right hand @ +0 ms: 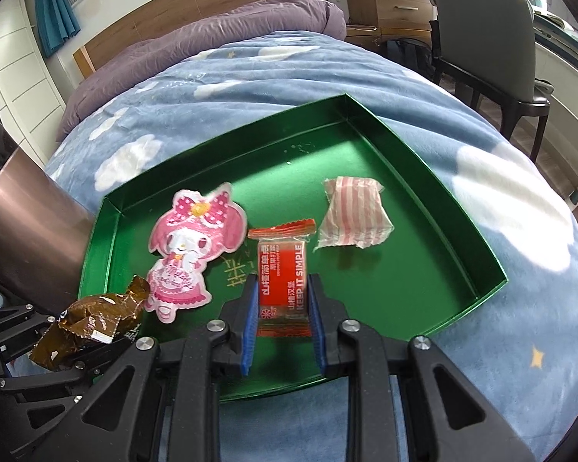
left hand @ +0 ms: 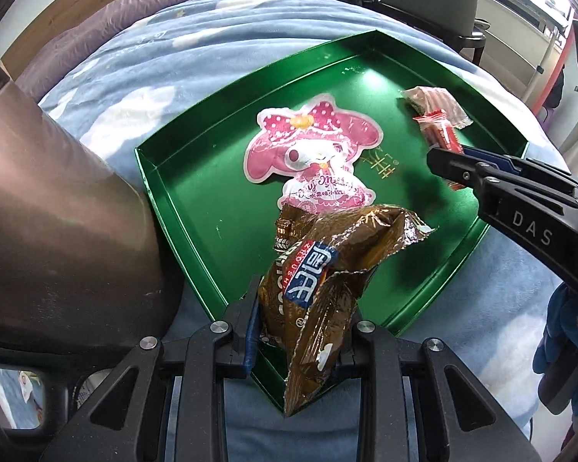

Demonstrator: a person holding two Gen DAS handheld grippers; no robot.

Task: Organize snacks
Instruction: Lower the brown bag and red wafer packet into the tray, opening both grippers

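Holding a snack in each hand over the green tray (right hand: pixel 478 265), I judge the step in hand to be setting both packets down inside it. My left gripper (left hand: pixel 296 323) is pinching the crinkled brown packet (left hand: pixel 327 269) low on its body, so most of the bag sticks out ahead of the fingers and droops over the tray's near corner. My right gripper (right hand: pixel 283 304) is pressed together on the red packet (right hand: pixel 283 269), the blue pads bearing on its two long edges, with the top half reaching beyond the fingertips.

Ahead of the right gripper and a little to its right lies the pink-striped packet (right hand: pixel 352 217); to its left lies the pink character pouch (right hand: pixel 190 246), whose lower edge sits just beyond the brown packet's tip in the left wrist view.

To do this well, I would lower each packet until it lies on bare tray floor before letting go. The red one should fit the gap between pouch and striped packet. The brown bag is floppy and hangs over the rim, so I would carry it further in first; otherwise it may tip out onto the blue blanket (right hand: pixel 250 77).
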